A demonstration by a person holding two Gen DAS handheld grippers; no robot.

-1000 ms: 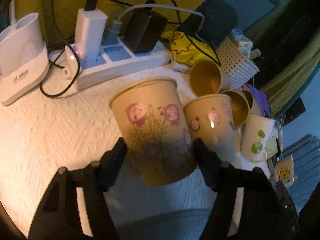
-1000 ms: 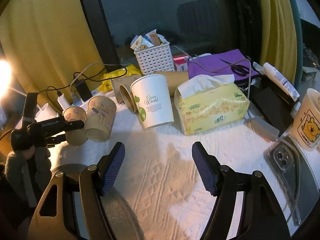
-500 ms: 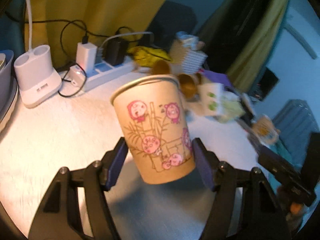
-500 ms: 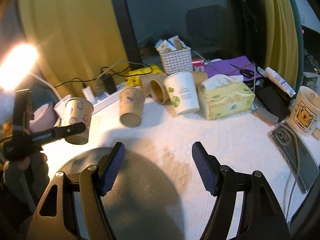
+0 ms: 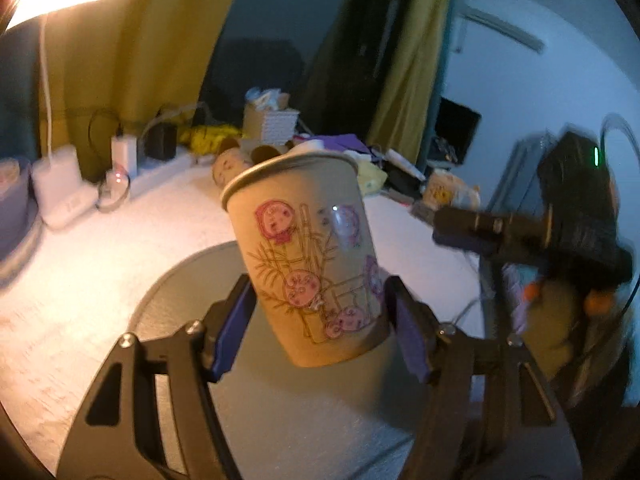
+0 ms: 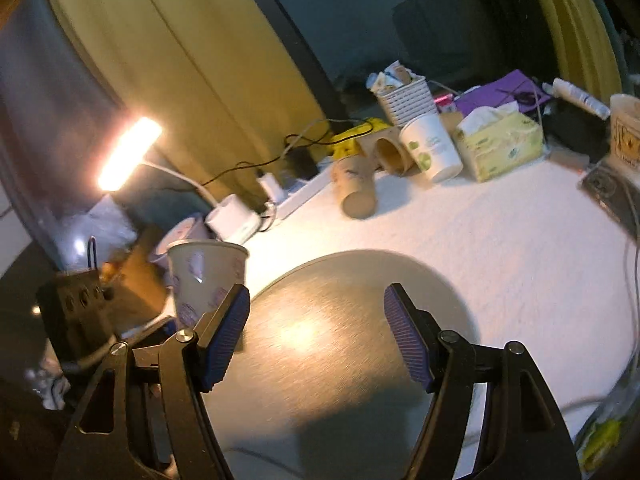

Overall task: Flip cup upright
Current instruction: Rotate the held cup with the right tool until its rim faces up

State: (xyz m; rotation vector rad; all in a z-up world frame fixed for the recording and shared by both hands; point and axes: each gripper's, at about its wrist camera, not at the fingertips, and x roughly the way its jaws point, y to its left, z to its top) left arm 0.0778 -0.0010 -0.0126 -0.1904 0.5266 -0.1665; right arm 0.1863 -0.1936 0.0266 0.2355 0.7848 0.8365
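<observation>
My left gripper point(image 5: 318, 316) is shut on a tan paper cup point(image 5: 308, 256) with pink cartoon figures. The cup is upright, rim up, and held above a round grey mat point(image 5: 304, 412). The same cup point(image 6: 204, 276) shows at the left of the right wrist view, just left of my right gripper's left finger. My right gripper point(image 6: 316, 336) is open and empty over the grey mat point(image 6: 332, 344). Another tan cup point(image 6: 356, 190) stands upside down on the white table cover farther back.
A lit desk lamp point(image 6: 128, 154) shines at the back left. A power strip point(image 6: 304, 196) with plugs, a white cup point(image 6: 432, 152), cups lying on their sides point(image 6: 390, 154), a tissue pack point(image 6: 500, 146) and a white basket point(image 6: 406, 96) crowd the back. A phone point(image 6: 612, 192) lies at the right.
My left gripper has lifted the cup and carried it back from the cluster of cups to above the grey mat. My right gripper has drawn back and swung left.
</observation>
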